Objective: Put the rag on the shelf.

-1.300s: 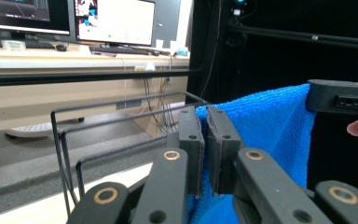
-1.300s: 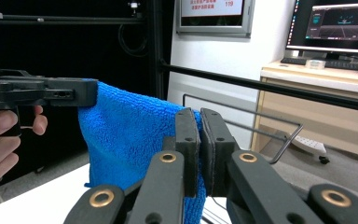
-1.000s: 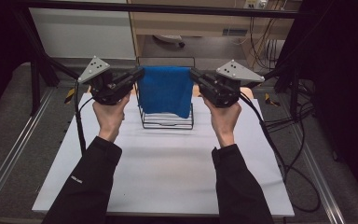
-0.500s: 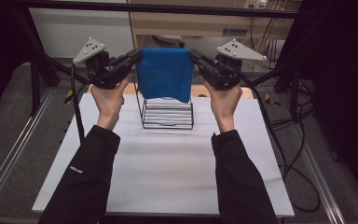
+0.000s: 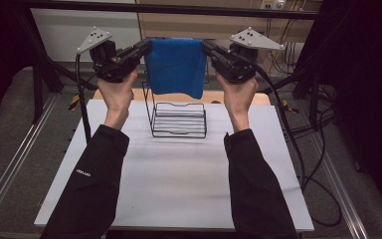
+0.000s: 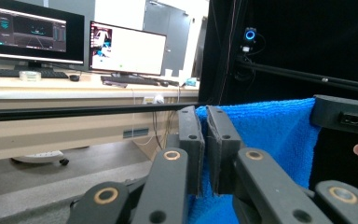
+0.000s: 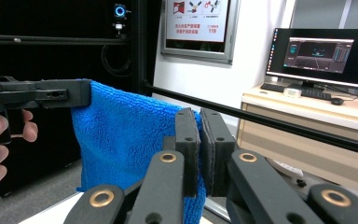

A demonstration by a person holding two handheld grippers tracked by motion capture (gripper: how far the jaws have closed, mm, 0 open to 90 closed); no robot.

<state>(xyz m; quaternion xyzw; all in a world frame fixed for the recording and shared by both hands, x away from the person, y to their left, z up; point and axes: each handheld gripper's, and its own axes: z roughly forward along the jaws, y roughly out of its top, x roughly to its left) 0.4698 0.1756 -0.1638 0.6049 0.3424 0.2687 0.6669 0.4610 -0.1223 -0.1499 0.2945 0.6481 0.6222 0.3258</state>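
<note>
While the high view shows the wire rack (image 5: 178, 119), tool views frame monitors (image 6: 128, 49).

From my high view the white bench (image 5: 179, 184) is evenly lit from above, its surroundings dark. Soft shadows lie under the sleeves. In both gripper views, bright monitors (image 6: 126, 49) glare and near fingers (image 7: 186, 140) look slightly soft.
</note>
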